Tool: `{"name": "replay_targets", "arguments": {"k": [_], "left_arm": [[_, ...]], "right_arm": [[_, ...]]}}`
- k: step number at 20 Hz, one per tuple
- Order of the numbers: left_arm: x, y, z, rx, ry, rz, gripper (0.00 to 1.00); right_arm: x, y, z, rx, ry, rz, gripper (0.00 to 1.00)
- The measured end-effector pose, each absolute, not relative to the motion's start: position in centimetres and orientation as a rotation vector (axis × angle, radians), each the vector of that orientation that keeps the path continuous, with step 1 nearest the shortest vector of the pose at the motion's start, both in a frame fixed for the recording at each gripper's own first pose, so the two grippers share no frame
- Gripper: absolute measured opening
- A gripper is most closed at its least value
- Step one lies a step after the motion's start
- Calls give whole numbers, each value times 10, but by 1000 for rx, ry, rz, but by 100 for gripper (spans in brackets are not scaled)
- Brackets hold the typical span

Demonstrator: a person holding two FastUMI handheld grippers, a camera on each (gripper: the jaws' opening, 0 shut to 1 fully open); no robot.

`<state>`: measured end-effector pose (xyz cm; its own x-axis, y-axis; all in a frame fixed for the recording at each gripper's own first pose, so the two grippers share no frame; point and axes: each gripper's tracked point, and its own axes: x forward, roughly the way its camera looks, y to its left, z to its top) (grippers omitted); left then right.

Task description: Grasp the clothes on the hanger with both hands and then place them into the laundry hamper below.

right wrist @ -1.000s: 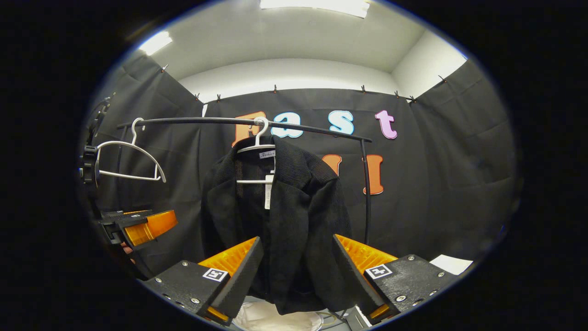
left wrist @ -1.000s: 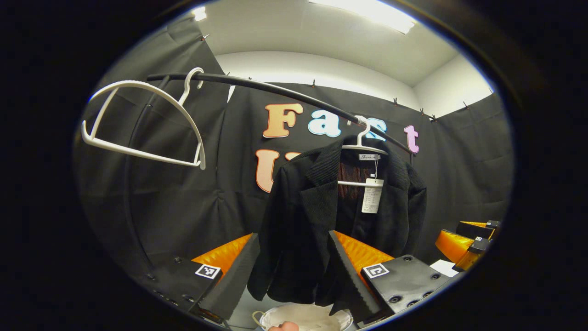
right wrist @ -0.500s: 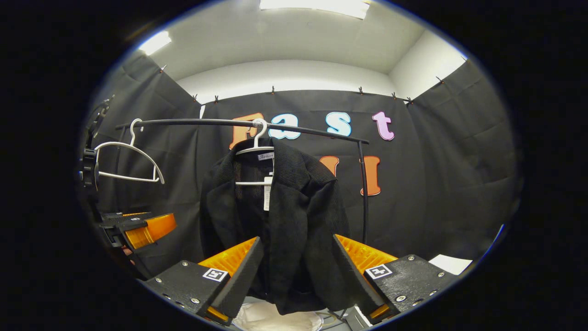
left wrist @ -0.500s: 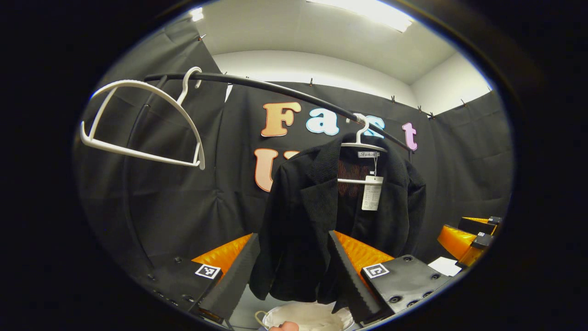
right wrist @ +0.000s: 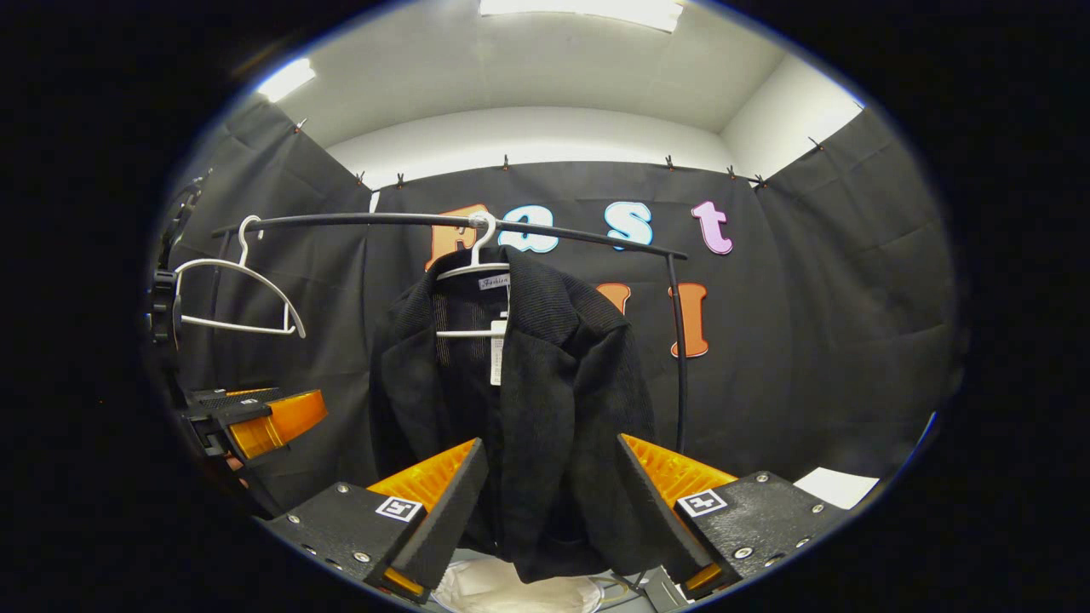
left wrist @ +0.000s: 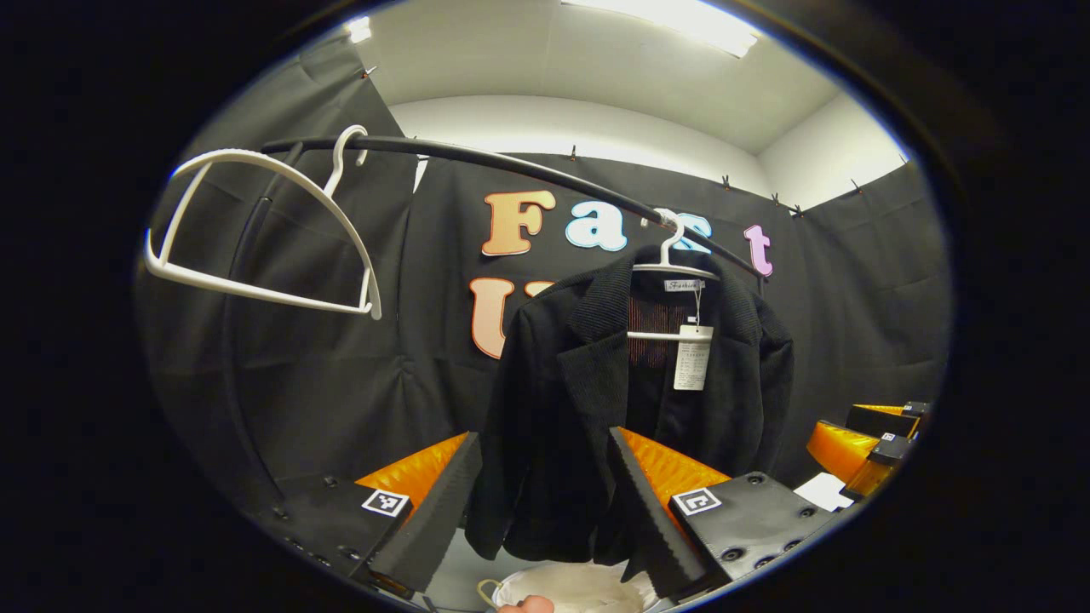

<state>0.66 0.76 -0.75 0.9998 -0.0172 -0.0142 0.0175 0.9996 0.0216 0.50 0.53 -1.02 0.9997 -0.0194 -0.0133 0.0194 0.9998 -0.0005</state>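
black jacket (left wrist: 613,400) hangs ahead of both wide-open grippers' fingers (left wrist: 443,502); closing on loose hem only risks dragging the white hanger (left wrist: 677,264) off the rail (left wrist: 511,166).

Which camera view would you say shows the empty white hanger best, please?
The left gripper view: the empty white hanger hangs large and near on the rail. In the right gripper view it is small, off at the left.

Black jacket (left wrist: 630,409) hangs on rail (left wrist: 511,166) (spare hanger (left wrist: 255,221) beside), left gripper (left wrist: 541,511) fingers apart
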Motion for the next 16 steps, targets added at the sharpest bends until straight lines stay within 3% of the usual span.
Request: {"name": "replay_targets", "arguments": {"k": [8, 9, 10, 14, 15, 16], "left_arm": [[9, 13, -10, 19, 19, -6, 93], [8, 15, -10, 20, 20, -3, 93], [8, 16, -10, 19, 20, 2, 93], [5, 25, -10, 19, 20, 20, 93], [5, 28, -9, 20, 21, 26, 93], [5, 29, -10, 19, 20, 29, 93]], "right_arm": [[42, 6, -27, 11, 43, 5, 97], [50, 8, -29, 18, 49, 15, 93], [60, 11, -32, 24, 51, 23, 97], [94, 18, -43, 29, 70, 44, 97], [102, 17, -47, 22, 73, 44, 89], [112, 15, -52, 12, 82, 39, 93]]}}
